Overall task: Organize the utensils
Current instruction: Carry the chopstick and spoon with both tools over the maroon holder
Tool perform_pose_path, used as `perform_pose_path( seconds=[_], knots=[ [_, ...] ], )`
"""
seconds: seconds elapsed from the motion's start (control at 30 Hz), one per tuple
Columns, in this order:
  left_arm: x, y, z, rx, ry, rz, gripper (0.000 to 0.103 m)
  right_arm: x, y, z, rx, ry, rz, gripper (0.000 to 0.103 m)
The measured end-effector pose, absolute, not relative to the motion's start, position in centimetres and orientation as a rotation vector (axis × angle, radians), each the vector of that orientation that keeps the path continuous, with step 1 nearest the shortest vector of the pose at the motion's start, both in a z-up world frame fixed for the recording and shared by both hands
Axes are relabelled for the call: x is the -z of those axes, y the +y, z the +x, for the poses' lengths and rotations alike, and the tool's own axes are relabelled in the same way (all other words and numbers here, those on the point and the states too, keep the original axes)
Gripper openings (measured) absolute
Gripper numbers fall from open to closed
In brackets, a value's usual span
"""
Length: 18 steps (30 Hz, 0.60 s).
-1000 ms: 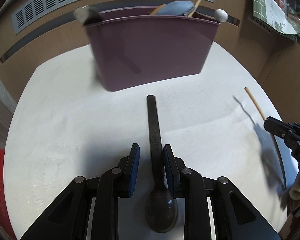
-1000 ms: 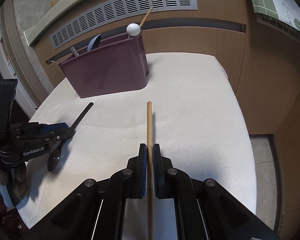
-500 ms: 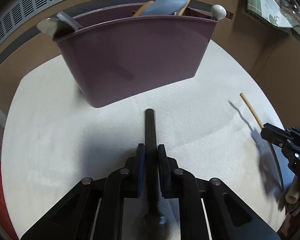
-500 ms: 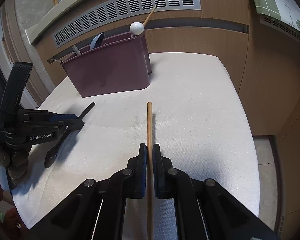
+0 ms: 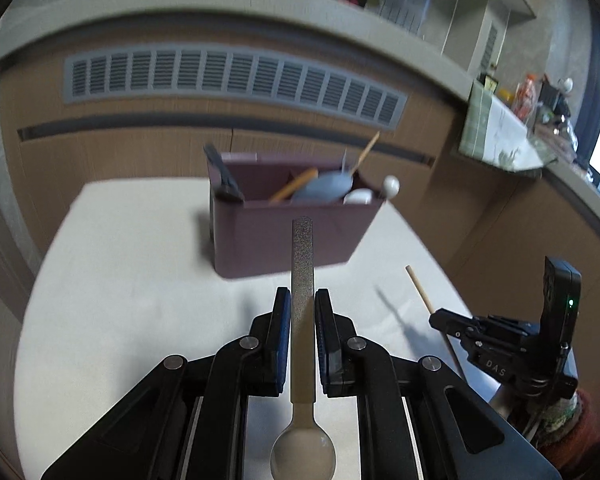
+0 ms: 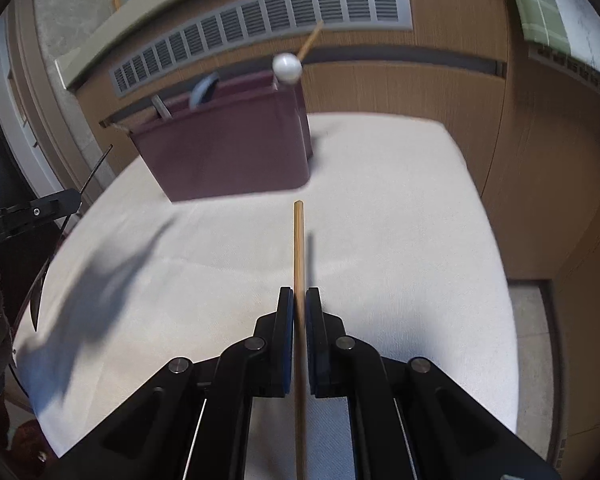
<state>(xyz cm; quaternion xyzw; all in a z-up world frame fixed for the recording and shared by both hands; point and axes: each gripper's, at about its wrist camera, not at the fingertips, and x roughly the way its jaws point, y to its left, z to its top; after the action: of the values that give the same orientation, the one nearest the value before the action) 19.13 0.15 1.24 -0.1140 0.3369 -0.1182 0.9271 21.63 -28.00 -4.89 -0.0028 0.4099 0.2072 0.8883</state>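
My left gripper (image 5: 302, 300) is shut on the flat handle of a long spoon (image 5: 302, 264), lifted off the white cloth. The handle points at the caddy and the bowl sits near the camera. A maroon utensil caddy (image 5: 284, 236) stands ahead, holding a blue-grey spoon (image 5: 328, 188), a white ball-topped stick (image 5: 391, 186) and other utensils. My right gripper (image 6: 299, 300) is shut on a wooden chopstick (image 6: 299, 248) low over the cloth, aimed at the caddy (image 6: 228, 148). In the left wrist view the right gripper (image 5: 500, 344) shows at the right, and in the right wrist view the left gripper (image 6: 32, 212) shows at the far left.
The white-clothed table (image 6: 400, 240) ends at a drop on its right side. A wooden cabinet wall with a grey vent grille (image 5: 228, 76) stands close behind the caddy. A counter with clutter (image 5: 512, 136) runs at the far right.
My left gripper closed on the spoon handle, then rose and tilted up, lifting the spoon off the cloth. The right gripper held the chopstick almost still.
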Motion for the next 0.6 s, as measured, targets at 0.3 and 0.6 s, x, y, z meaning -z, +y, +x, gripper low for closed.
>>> perform_pose_path(
  seconds=[0.3,0.6],
  knots=[
    [-15.3,1.5,18.9,0.152,0.078,-0.332,0.012,-12.8,-26.8,21.6,-0.48,0.335,0.057,0.005],
    [-11.2,3.0,25.1,0.021,0.065,-0.431,0.012,-16.0,-24.7,26.8,-0.492,0.126,0.211,0.006]
  ],
)
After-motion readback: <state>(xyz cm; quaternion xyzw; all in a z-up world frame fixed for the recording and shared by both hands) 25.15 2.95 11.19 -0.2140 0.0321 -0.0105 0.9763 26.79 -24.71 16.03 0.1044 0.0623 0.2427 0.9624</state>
